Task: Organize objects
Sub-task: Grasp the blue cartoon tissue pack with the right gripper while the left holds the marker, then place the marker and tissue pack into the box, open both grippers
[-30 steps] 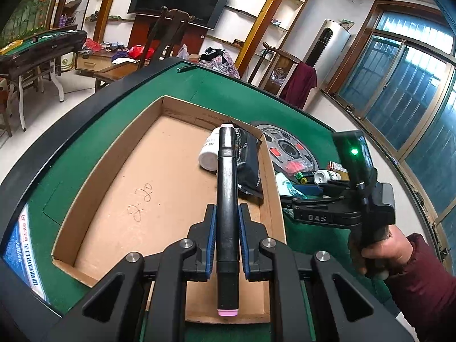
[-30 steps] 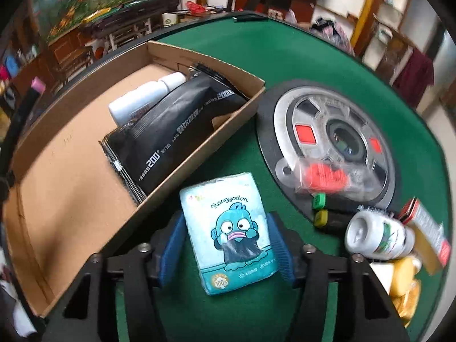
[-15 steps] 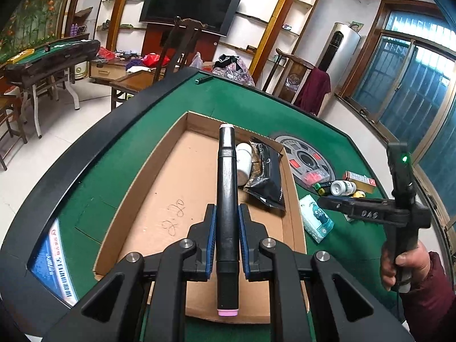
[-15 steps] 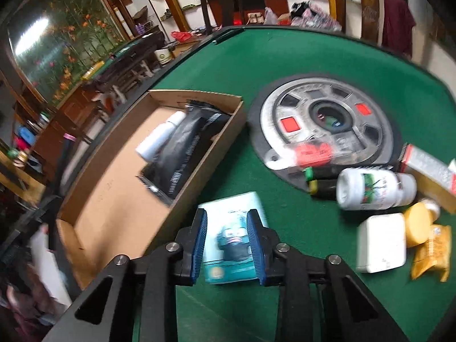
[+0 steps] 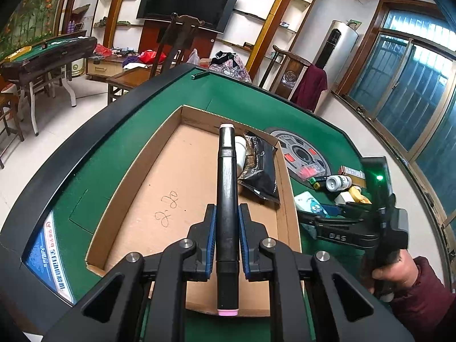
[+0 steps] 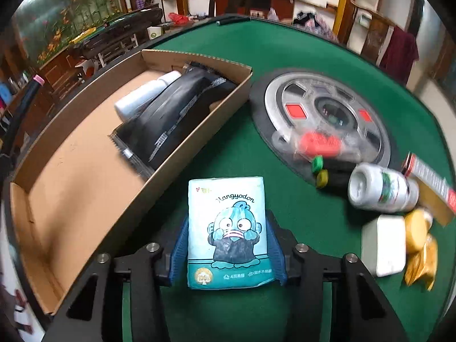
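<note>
So my left claw (image 5: 227,229) is clamped on a black marker (image 5: 227,199) with pink caps, held over the box (image 5: 136,171). Ahead of its tips, slightly right, a white bottle (image 5: 240,149) and a black pouch (image 5: 260,168) lie in the box's far corner. My right claw (image 6: 228,245) has its blue pads against both sides of a tissue pack (image 6: 228,230) on the green felt (image 6: 299,57), box wall just left of it. Off to its right: a pill bottle (image 6: 382,191), white case (image 6: 383,245), some blurry bits.
</note>
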A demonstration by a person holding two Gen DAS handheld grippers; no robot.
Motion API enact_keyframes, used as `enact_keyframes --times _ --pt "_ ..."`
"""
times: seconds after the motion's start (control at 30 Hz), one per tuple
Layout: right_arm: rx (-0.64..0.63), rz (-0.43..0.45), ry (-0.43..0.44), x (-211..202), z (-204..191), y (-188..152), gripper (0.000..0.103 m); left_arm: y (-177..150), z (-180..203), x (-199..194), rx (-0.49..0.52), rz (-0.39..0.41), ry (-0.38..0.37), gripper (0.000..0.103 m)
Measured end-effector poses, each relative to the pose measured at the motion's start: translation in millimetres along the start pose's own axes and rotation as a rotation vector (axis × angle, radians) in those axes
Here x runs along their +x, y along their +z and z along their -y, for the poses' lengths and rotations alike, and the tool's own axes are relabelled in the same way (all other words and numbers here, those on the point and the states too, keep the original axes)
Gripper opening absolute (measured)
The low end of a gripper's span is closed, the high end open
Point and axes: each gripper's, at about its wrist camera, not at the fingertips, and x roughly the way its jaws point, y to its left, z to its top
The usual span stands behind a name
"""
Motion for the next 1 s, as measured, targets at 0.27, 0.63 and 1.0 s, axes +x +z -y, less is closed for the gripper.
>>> enact_keyframes --times 0.27,0.63,1.0 --pt "0.158 0.124 0.111 -41.7 26.8 5.9 0.049 15.3 -5.6 -0.3 0.009 -0.008 0.007 0.014" --pt "0.342 0.064 0.408 -19.9 -11.7 108.8 0.049 83.9 -16.3 65.5 0.088 -0.101 0.083 0.014" --pt "0.434 -0.041 0.373 64.6 -56.1 155.4 0.053 93.3 -46.4 129.8 -0.003 -0.194 0.088 0.015"
